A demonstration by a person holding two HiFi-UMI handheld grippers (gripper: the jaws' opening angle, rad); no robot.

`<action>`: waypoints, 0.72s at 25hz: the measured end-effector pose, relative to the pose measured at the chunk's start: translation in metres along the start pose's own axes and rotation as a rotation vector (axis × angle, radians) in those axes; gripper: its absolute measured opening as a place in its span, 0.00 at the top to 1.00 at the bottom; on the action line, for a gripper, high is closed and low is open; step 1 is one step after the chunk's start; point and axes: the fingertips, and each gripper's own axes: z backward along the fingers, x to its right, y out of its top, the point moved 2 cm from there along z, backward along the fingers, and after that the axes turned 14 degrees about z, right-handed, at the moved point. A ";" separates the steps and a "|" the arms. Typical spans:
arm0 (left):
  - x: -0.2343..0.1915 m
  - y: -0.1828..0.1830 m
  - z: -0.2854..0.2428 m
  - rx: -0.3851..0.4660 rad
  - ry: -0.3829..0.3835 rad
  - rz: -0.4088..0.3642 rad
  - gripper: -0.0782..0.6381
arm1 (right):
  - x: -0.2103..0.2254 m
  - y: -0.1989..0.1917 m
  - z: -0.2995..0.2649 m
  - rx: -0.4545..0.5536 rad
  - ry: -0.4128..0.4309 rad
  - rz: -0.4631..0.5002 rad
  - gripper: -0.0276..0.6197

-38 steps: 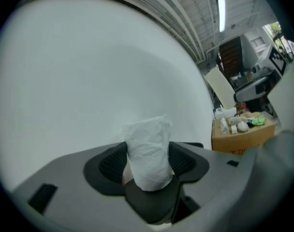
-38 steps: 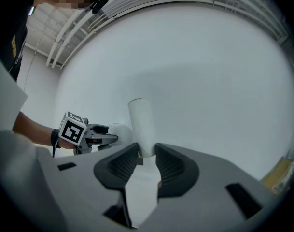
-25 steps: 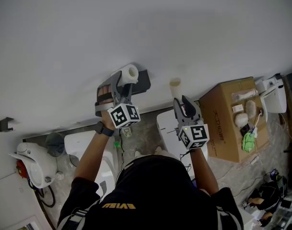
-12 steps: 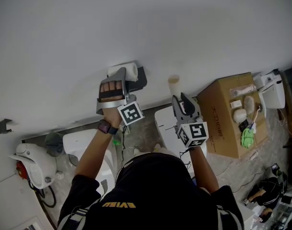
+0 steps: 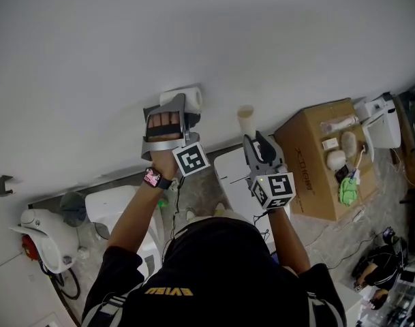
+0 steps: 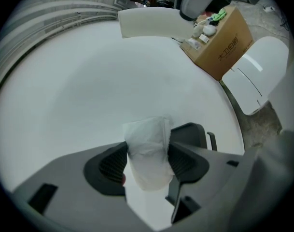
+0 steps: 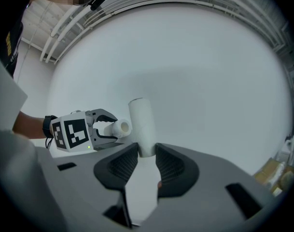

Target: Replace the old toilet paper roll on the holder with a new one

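Arms outstretched: left gripper [image 6: 147,161] jaws clamp paper roll [image 6: 146,137], right gripper [image 7: 147,162] jaws a tube [image 7: 141,122].

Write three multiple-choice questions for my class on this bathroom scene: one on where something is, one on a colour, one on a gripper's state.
1. In the head view, the cardboard box lies:
A) to the right of the right gripper
B) at the picture's left edge
C) at the picture's top edge

2. The wall holder is:
A) red
B) black
C) yellow

3. The right gripper is:
A) open and empty
B) shut on the box
C) shut on the empty tube

Answers:
1 A, the box sits past that gripper at the right.
2 B, its bracket shows black in the left gripper view.
3 C, both pads press the tube's sides.
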 end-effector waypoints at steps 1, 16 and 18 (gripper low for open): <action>0.001 0.005 0.000 0.007 0.005 -0.009 0.51 | 0.003 -0.001 0.002 -0.002 -0.005 -0.001 0.78; 0.036 0.067 0.045 0.218 0.016 -0.088 0.51 | 0.029 -0.005 0.013 -0.017 -0.070 -0.015 0.78; 0.040 0.071 0.052 0.237 0.015 -0.095 0.51 | 0.030 -0.006 0.012 -0.020 -0.068 -0.015 0.78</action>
